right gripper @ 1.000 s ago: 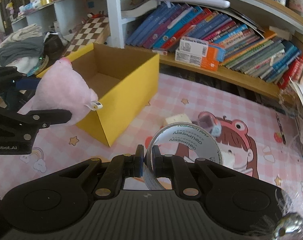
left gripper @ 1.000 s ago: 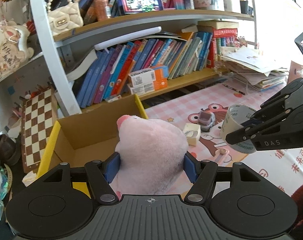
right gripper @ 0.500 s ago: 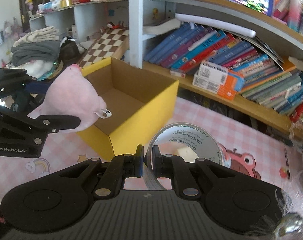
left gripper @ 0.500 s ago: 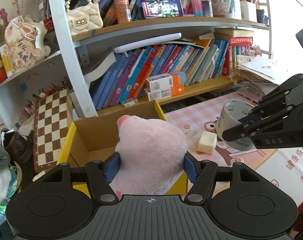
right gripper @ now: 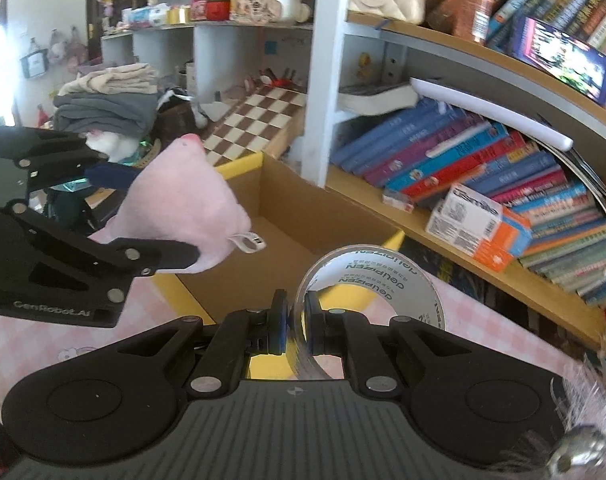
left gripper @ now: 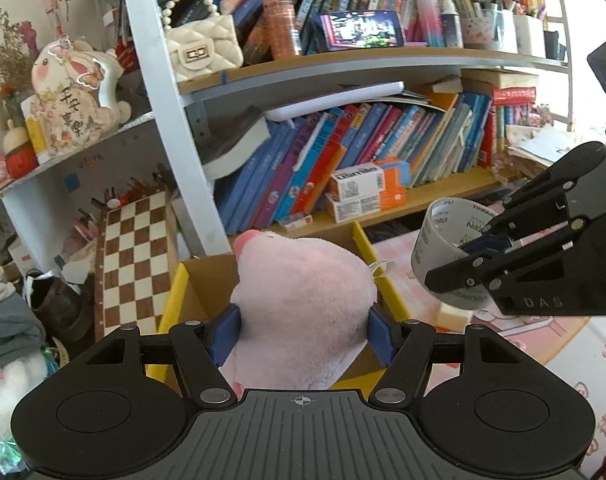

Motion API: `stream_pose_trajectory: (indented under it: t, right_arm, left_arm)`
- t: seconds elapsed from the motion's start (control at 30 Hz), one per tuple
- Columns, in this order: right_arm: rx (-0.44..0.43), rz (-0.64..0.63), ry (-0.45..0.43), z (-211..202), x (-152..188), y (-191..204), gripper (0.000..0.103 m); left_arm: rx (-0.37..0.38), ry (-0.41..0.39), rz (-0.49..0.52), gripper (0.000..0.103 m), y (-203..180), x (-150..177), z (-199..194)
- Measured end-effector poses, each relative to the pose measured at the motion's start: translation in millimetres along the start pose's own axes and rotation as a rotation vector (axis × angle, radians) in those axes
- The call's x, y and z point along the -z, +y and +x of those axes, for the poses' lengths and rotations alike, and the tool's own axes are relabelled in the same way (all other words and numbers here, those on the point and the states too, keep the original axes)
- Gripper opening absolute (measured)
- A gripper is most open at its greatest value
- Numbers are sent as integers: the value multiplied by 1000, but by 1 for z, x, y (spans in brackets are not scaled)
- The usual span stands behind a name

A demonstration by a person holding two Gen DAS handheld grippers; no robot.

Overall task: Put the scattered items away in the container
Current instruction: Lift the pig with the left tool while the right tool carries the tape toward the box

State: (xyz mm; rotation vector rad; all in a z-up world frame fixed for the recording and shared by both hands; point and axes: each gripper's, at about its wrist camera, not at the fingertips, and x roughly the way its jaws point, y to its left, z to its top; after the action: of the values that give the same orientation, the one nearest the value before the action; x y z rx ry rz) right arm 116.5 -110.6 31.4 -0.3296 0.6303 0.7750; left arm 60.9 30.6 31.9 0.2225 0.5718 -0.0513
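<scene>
We hold the pink plush (left gripper: pixel 303 304) clamped betw. left gripper (left gripper: pixel 303 334) fingers, tape roll (right gripper: pixel 367 292) pinched by right gripper (right gripper: pixel 294 330); both approx. over the box (right gripper: pixel 303 216), presumably for drop-in.

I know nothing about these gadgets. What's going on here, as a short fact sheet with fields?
Left gripper: shut on a pink plush toy, held above the box
Right gripper: shut on the wall of a tape roll
Container: yellow cardboard box, open, nothing visible inside
Still on the mat: small cream block
Background: bookshelf, chessboard
</scene>
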Motion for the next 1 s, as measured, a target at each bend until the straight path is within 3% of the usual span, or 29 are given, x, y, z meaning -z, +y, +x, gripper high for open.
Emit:
stream_pose_trajectory:
  t: [1.0]
  right_arm:
    - [-119,-89,-20,64,-42,16,8]
  left_arm:
    - [-83,50,-48,66,45,-11,47]
